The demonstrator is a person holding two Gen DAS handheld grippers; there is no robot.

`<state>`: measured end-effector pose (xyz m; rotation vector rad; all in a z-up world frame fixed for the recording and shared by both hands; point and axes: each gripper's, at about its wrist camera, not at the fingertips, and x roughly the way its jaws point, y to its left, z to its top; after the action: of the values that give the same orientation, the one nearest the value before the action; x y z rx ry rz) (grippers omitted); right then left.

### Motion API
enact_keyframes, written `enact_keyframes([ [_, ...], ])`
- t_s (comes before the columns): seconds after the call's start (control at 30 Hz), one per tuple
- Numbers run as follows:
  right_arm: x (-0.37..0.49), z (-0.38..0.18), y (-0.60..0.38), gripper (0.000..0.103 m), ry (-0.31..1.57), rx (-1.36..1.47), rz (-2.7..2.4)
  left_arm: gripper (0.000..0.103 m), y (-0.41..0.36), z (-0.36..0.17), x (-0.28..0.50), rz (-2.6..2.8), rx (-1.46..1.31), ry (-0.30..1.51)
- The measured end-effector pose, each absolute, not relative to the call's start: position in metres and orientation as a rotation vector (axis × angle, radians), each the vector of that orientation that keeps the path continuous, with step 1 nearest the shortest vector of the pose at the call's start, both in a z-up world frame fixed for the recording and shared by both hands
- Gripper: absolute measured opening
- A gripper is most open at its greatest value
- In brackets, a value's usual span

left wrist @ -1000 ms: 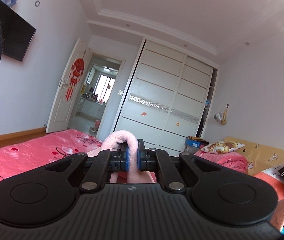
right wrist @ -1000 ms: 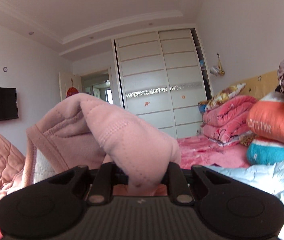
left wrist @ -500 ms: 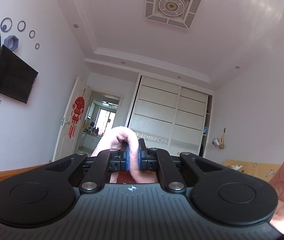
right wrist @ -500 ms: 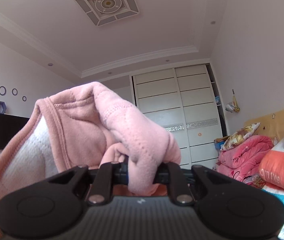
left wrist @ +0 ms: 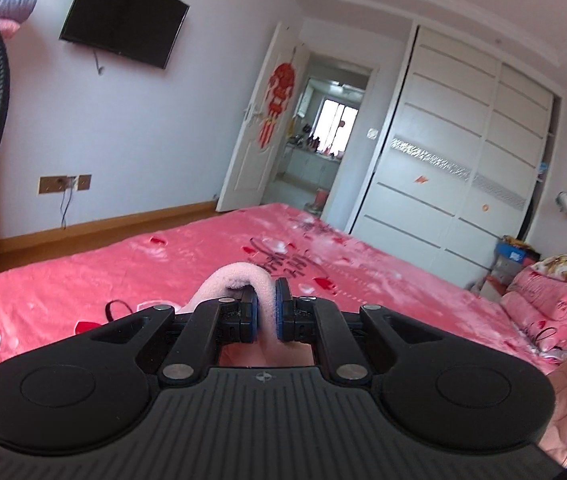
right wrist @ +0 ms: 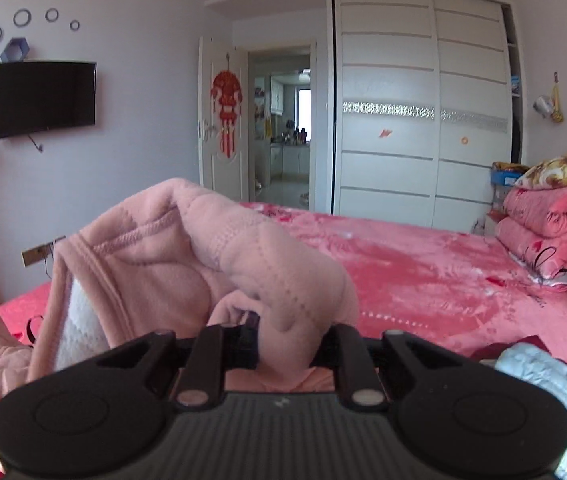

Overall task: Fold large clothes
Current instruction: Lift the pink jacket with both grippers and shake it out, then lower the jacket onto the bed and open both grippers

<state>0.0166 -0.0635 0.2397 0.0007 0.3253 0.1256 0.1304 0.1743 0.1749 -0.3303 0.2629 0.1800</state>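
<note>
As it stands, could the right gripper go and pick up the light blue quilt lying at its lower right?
Probably not yet. The right gripper is shut on the pink garment, which drapes over its fingers. The light blue quilt lies close with nothing between, but the jaws are occupied; it would have to let go first.

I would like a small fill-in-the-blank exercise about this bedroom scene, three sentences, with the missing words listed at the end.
1. Both the left claw and the right claw are shut on a pink ____.
2. The bed is covered with a ____ blanket.
3. The TV hangs on the wall to the ____ of the open door.

Missing words: garment; red; left
</note>
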Motion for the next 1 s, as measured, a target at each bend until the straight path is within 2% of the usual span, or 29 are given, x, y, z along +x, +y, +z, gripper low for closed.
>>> enact_keyframes([
  [0.17, 0.079, 0.191, -0.042, 0.014, 0.403, 0.020, 0.096, 0.008, 0.185, 0.126, 0.204, 0.245, -0.358, 0.337],
  [0.4, 0.120, 0.130, -0.032, 0.017, 0.517, -0.016, 0.046, 0.009, 0.183, 0.066, 0.278, 0.281, -0.303, 0.449],
  [0.47, 0.119, 0.122, -0.030, 0.024, 0.522, -0.019, 0.044, 0.010, 0.184, 0.052, 0.291, 0.292, -0.288, 0.479],
  [0.53, 0.120, 0.116, -0.030, 0.044, 0.518, -0.012, 0.020, 0.011, 0.186, 0.041, 0.294, 0.291, -0.276, 0.488],
  [0.57, 0.118, 0.115, -0.031, 0.047, 0.519, -0.007, 0.014, 0.012, 0.187, 0.036, 0.291, 0.289, -0.270, 0.490],
  [0.73, 0.102, 0.114, -0.050, 0.068, 0.525, 0.054, 0.000, 0.032, 0.185, 0.041, 0.259, 0.259, -0.265, 0.509],
  [0.8, 0.088, 0.119, -0.055, 0.075, 0.520, 0.061, 0.010, 0.044, 0.185, 0.051, 0.247, 0.247, -0.257, 0.504],
  [0.83, 0.082, 0.121, -0.057, 0.079, 0.518, 0.062, 0.013, 0.054, 0.185, 0.058, 0.236, 0.242, -0.249, 0.499],
  [1.0, 0.029, 0.122, -0.073, 0.083, 0.552, 0.108, 0.044, 0.063, 0.175, 0.076, 0.198, 0.190, -0.184, 0.489],
])
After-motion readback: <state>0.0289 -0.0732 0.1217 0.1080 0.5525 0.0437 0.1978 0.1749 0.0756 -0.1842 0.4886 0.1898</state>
